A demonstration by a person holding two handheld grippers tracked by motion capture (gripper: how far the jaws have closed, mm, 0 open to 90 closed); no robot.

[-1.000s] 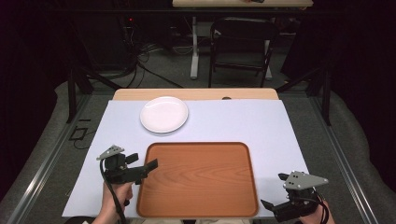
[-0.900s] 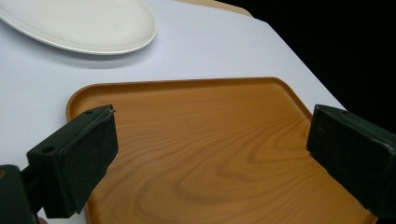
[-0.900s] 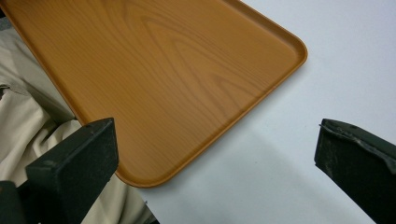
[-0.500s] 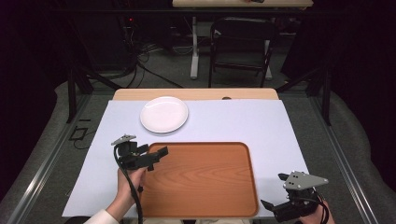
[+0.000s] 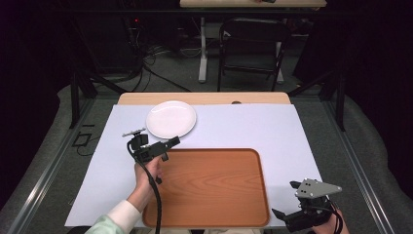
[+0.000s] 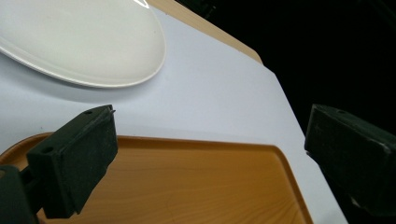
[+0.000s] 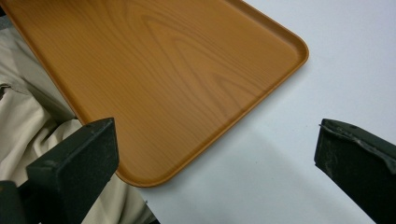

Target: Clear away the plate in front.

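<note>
A white plate [image 5: 171, 119] lies empty at the far left of the white-covered table [image 5: 253, 126]. In front of it an empty wooden tray [image 5: 214, 190] rests flat. My left gripper [image 5: 168, 148] hovers over the tray's far left corner, open and pointing toward the plate's near edge. From the left gripper view, the plate [image 6: 79, 42] sits just beyond the tray's rim [image 6: 196, 142], and nothing is between the wide-apart jaws [image 6: 210, 140]. My right gripper [image 5: 286, 200] is held open beside the tray's near right corner [image 7: 140, 179], its jaws [image 7: 215, 154] holding nothing.
Bare wood of the table [image 5: 204, 98] shows past the white sheet's far edge. A black chair [image 5: 251, 46] and cables stand on the floor behind. Beige cloth [image 7: 28, 121] on the person's lap lies under the tray's near edge.
My left gripper has moved forward and right, from beside the tray's left edge to its far left corner near the plate. The right gripper has stayed put.
</note>
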